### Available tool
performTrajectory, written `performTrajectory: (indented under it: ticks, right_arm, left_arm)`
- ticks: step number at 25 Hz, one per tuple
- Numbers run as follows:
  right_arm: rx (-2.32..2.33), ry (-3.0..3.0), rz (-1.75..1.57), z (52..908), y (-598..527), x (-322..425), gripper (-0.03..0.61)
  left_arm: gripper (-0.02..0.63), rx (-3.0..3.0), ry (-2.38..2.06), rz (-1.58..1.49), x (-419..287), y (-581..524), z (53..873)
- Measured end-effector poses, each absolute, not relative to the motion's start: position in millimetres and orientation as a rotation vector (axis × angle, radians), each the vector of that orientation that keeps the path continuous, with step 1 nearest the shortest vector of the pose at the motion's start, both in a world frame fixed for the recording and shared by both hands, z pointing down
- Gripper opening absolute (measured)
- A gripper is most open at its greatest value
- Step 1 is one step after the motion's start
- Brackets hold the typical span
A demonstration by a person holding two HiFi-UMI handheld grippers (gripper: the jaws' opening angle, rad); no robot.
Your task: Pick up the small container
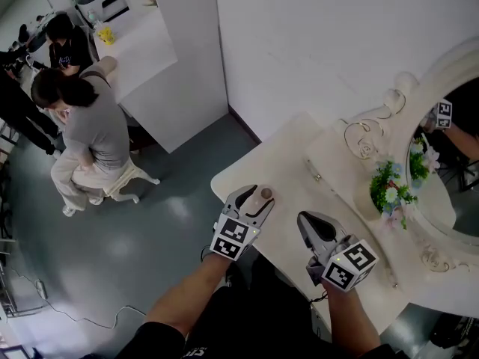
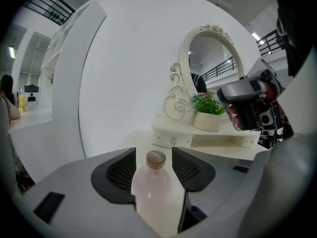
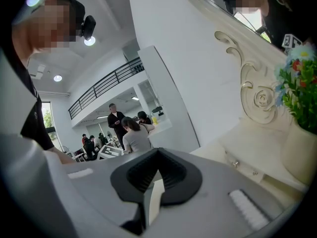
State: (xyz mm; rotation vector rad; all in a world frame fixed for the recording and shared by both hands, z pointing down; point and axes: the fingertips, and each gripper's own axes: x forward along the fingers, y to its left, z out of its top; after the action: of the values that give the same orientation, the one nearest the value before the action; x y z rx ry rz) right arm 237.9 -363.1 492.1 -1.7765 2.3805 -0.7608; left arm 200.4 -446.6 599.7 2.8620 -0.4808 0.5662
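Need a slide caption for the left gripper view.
Left tongs open, small pink container standing between them on the white vanity table, not yet gripped.

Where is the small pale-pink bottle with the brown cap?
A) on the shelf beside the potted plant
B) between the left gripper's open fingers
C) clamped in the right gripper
B: the left gripper view shows the small pale-pink bottle upright between the left gripper's spread fingers.
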Motion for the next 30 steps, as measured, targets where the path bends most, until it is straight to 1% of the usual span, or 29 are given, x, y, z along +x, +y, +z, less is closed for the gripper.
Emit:
performTrajectory:
  ticks: [12, 13, 15, 18, 21, 26, 30]
  right_arm:
    - [-1.799, 2.369, -0.819, 507, -360, 251, 0.011]
    - [-1.798, 2.363, -0.824, 507, -359, 252, 0.011]
    - [-1.801, 2.36, -0.83, 508, -359, 254, 0.011]
    - [-1.812, 2.36, -0.827, 509, -359, 257, 0.011]
    - [-1.81, 2.359, -0.823, 509, -359, 257, 0.011]
    - [-1.81, 2.365, -0.817, 506, -356, 254, 0.011]
    - [-1.837, 2.355, -0.791, 497, -351, 253, 0.011]
  left_arm:
    - [0.212, 2.877, -0.463, 0.629, 222, -451, 637]
    - [0.209, 2.879, -0.473, 0.63, 222, -452, 638]
    - [0.179, 2.883, -0.487, 0.627, 223, -454, 639]
    - [0.172, 2.907, -0.472, 0.633, 226, -454, 638]
    - [0.149, 2.93, -0.456, 0.66, 229, -451, 639]
    - [0.141, 2.89, -0.515, 0.693, 226, -452, 637]
    - [0.14, 2.882, -0.517, 0.639, 219, -448, 618]
